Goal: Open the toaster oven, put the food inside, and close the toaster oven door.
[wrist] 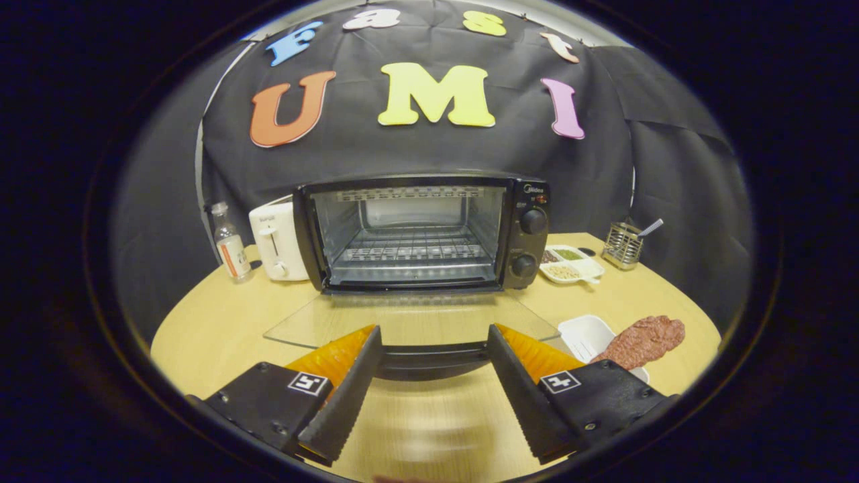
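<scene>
Tabletop (221,322): toaster (276,241), bottle (229,248) beside oven (419,231)

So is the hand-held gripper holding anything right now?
Nothing. The hand-held gripper is open, its fingers either side of the black handle of the lowered glass oven door, not pressing it.

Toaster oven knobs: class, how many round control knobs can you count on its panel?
2. Upper knob and lower knob sit stacked on the toaster oven, right of its open door. The open gripper hovers at the door's handle.
</scene>
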Demonstrator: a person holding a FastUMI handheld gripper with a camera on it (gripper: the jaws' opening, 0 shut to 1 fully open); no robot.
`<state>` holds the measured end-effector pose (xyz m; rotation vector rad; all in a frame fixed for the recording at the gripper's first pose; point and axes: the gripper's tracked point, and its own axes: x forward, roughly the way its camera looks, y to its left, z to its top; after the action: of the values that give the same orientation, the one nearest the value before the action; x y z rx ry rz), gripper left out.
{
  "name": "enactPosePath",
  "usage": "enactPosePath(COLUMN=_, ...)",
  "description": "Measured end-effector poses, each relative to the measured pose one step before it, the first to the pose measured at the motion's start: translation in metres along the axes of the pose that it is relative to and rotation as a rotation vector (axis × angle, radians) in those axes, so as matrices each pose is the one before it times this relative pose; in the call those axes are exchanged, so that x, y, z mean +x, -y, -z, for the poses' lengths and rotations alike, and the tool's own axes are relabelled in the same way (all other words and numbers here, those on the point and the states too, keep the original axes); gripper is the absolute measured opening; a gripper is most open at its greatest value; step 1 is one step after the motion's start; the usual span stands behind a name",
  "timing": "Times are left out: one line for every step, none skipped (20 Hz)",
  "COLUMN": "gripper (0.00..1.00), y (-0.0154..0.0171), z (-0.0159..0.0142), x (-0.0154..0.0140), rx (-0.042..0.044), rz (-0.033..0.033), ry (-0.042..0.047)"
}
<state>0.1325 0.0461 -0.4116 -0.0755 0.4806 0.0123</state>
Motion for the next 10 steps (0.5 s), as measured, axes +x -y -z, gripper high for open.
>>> enactPosePath(gripper=0.99, y=-0.00003, z=0.00584, x=0.00291, rx=0.01091, rz=-0.00549, ry=-0.02171)
enactPosePath(gripper=0.99, y=0.00020, z=0.00444, x=0.00407, rx=0.00714, rz=-0.00481, ry=-0.01771)
enactPosePath(gripper=0.99, y=0.00076, z=0.00491, x=0.00346, rx=0.00315, rz=-0.00316, ry=-0.01956)
enactPosePath(gripper=0.99, y=0.00026, z=0.00766, x=0.00370, rx=0.00590, rz=-0.00235, ry=-0.02521)
enactPosePath(gripper=0.99, y=0.00047, z=0.00556, x=0.00315, rx=0.00397, rz=-0.00430, ry=-0.01958)
enactPosePath(gripper=0.99, y=0.00018, z=0.00015, x=0.00117, rx=0.00086, rz=-0.00394, ry=-0.00028)
enactPosePath(gripper=0.99, y=0.00061, z=-0.00417, x=0.00029, rx=-0.00578, rz=-0.00318, ry=0.01561)
enactPosePath(gripper=0.99, y=-0.00105, z=-0.00022, x=0.00027, rx=-0.00489, rz=-0.00327, ry=0.00470)
enactPosePath(gripper=0.99, y=-0.00020, z=0.00145, x=-0.00125, rx=-0.00333, rz=-0.00374, ry=-0.01206)
enactPosePath(gripper=0.99, y=-0.00045, z=-0.00079, x=-0.00276, rx=0.00471, rz=-0.01304, ry=-0.00132)
